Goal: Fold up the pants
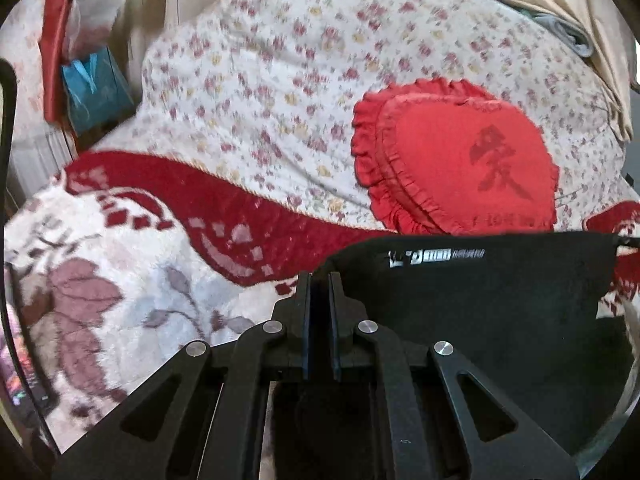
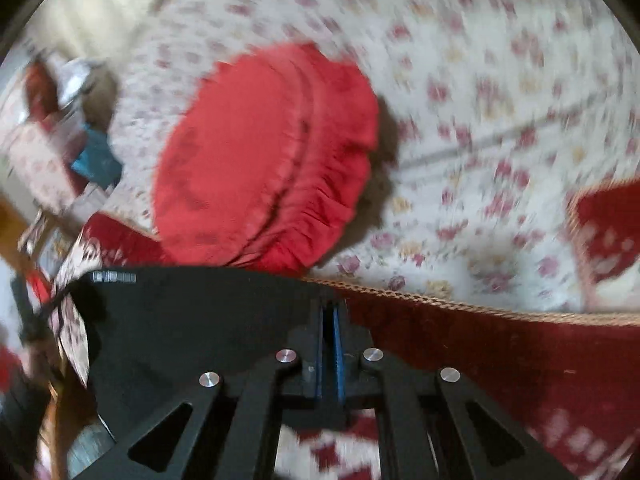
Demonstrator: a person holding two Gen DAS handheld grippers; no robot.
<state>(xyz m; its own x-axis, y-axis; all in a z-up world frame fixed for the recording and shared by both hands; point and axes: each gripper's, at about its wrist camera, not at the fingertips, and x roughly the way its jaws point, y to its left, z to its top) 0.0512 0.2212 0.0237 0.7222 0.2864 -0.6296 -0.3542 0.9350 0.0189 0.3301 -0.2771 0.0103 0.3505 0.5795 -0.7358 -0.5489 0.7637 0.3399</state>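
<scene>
The black pants (image 1: 480, 300) hang stretched between my two grippers above the bed, top edge level, with a white printed label (image 1: 436, 257) near that edge. My left gripper (image 1: 320, 280) is shut on the left corner of the pants. In the right wrist view the pants (image 2: 192, 320) spread to the left, and my right gripper (image 2: 331, 306) is shut on their right corner. A dark cord (image 1: 628, 242) trails off the far corner. The lower part of the pants is hidden behind the gripper bodies.
A red heart-shaped ruffled cushion (image 1: 456, 164) lies on the floral bedspread (image 1: 260, 80) just beyond the pants; it also shows in the right wrist view (image 2: 264, 152). A red and white fleece blanket (image 1: 120, 260) covers the near bed. A teal bag (image 1: 96, 88) sits at the far left.
</scene>
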